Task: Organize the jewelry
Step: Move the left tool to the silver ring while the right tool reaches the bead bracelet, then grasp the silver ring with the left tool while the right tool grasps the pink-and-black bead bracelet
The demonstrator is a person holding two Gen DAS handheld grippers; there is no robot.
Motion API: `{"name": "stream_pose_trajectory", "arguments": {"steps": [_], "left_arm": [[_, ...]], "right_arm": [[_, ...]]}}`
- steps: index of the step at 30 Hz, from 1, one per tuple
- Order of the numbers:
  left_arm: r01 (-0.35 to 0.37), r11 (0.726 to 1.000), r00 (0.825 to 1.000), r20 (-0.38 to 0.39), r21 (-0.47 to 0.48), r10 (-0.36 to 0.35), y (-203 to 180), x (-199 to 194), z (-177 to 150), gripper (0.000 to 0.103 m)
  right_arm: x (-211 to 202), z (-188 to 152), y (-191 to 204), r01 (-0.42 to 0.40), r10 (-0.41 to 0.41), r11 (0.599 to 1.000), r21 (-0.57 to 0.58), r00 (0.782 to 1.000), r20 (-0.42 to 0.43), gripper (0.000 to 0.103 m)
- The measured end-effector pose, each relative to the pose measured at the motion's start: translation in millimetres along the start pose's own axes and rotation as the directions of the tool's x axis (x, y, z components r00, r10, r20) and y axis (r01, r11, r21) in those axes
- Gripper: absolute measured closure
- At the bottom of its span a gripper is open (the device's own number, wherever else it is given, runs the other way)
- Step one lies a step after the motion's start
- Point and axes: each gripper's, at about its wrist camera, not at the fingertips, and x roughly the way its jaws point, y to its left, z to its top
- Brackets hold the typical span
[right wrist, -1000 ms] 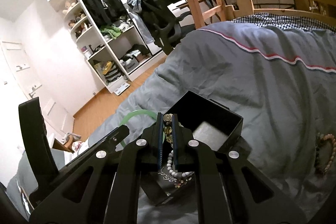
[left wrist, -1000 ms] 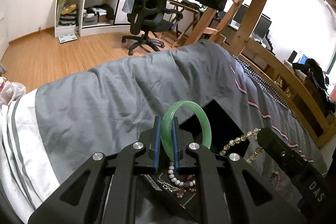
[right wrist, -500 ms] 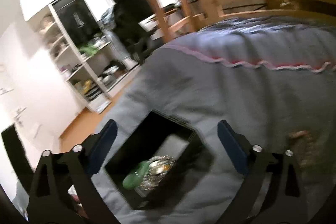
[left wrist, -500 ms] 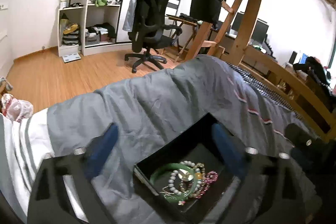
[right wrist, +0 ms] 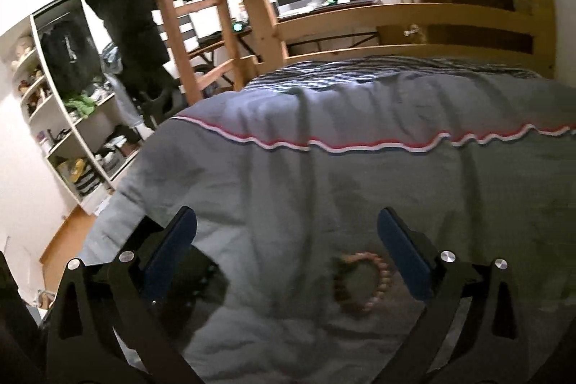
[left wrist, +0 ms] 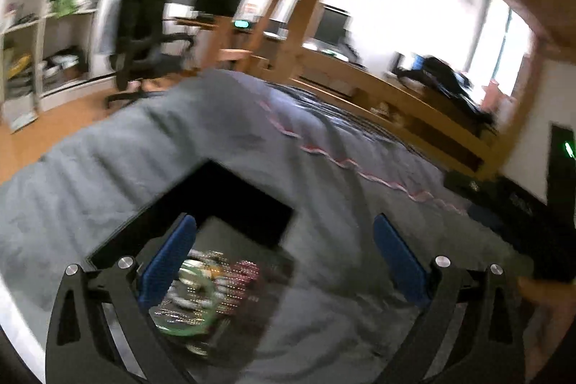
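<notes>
A black open jewelry box lies on the grey bedspread. Inside it lie a green bangle and several beaded bracelets, all blurred. My left gripper is open and empty, with the box under its left finger. My right gripper is open and empty above the bedspread. A pinkish bead bracelet lies on the spread between its fingers, nearer the right one. A corner of the box shows by its left finger.
The grey bedspread has a red and white stripe. A wooden bed rail and ladder stand behind it. An office chair and white shelves stand on the wooden floor to the left.
Both grippers opened and dropped the green bangle and a bead string into the box. Both then swung right; the right one now hangs over the loose pink bracelet.
</notes>
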Motion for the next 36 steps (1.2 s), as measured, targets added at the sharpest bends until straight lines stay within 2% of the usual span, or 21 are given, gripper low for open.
{"name": "stream_pose_trajectory", "arguments": {"steps": [4,5,7,8,10,11,12,14,18,19,22,27,30,32,34,36], "left_arm": [[0.149,0.980,0.986,-0.102,0.135,-0.135,-34,12,-18,0.006],[0.209,0.963,0.971,-0.156,0.169,-0.183,-45,18,-26,0.006],[0.277,0.939,0.945,-0.235,0.205,-0.227,-61,28,-43,0.008],[0.301,0.928,0.933,-0.267,0.219,-0.240,-66,32,-51,0.013],[0.338,0.910,0.905,-0.351,0.241,-0.243,-75,44,-66,0.044],[0.358,0.903,0.883,-0.400,0.238,-0.245,-78,52,-75,0.049],[0.372,0.901,0.869,-0.424,0.224,-0.253,-77,57,-80,0.051],[0.391,0.902,0.844,-0.461,0.181,-0.274,-75,65,-85,0.051],[0.412,0.907,0.804,-0.504,0.090,-0.316,-63,75,-87,0.053],[0.413,0.907,0.798,-0.511,0.080,-0.319,-62,77,-89,0.053],[0.402,0.909,0.802,-0.522,0.111,-0.291,-66,79,-93,0.054],[0.412,0.899,0.792,-0.546,0.149,-0.273,-71,81,-99,0.054],[0.406,0.901,0.791,-0.554,0.154,-0.262,-71,86,-101,0.062],[0.405,0.902,0.787,-0.559,0.149,-0.261,-69,89,-103,0.070],[0.424,0.896,0.775,-0.565,0.132,-0.283,-67,89,-102,0.081],[0.423,0.895,0.778,-0.563,0.141,-0.279,-69,88,-101,0.082]], "right_arm": [[5,-7,-19,0.005,-0.004,1.000,0.023,1.000,-0.023,0.004],[9,-10,-22,0.010,-0.009,1.000,0.020,1.000,-0.029,0.004],[19,-18,-27,0.027,-0.027,1.000,0.009,0.998,-0.062,0.004],[26,-23,-30,0.035,-0.035,0.999,0.005,0.996,-0.085,0.004],[40,-32,-39,0.050,-0.048,0.999,0.017,0.989,-0.138,0.005],[46,-35,-43,0.051,-0.046,0.998,0.029,0.986,-0.163,0.010],[50,-38,-46,0.049,-0.041,0.998,0.038,0.982,-0.185,0.023],[63,-44,-50,0.047,-0.034,0.998,0.045,0.968,-0.248,0.034],[76,-52,-51,0.071,-0.059,0.997,0.032,0.954,-0.295,0.035],[79,-55,-52,0.080,-0.066,0.996,0.034,0.950,-0.305,0.035],[91,-65,-56,0.100,-0.079,0.994,0.043,0.936,-0.342,0.037],[95,-70,-58,0.110,-0.086,0.993,0.050,0.934,-0.348,0.051],[95,-70,-57,0.104,-0.078,0.993,0.056,0.936,-0.343,0.063],[96,-70,-58,0.102,-0.076,0.993,0.059,0.937,-0.341,0.065],[96,-69,-57,0.100,-0.074,0.993,0.061,0.939,-0.337,0.068],[95,-69,-56,0.088,-0.062,0.994,0.061,0.941,-0.333,0.075]]}}
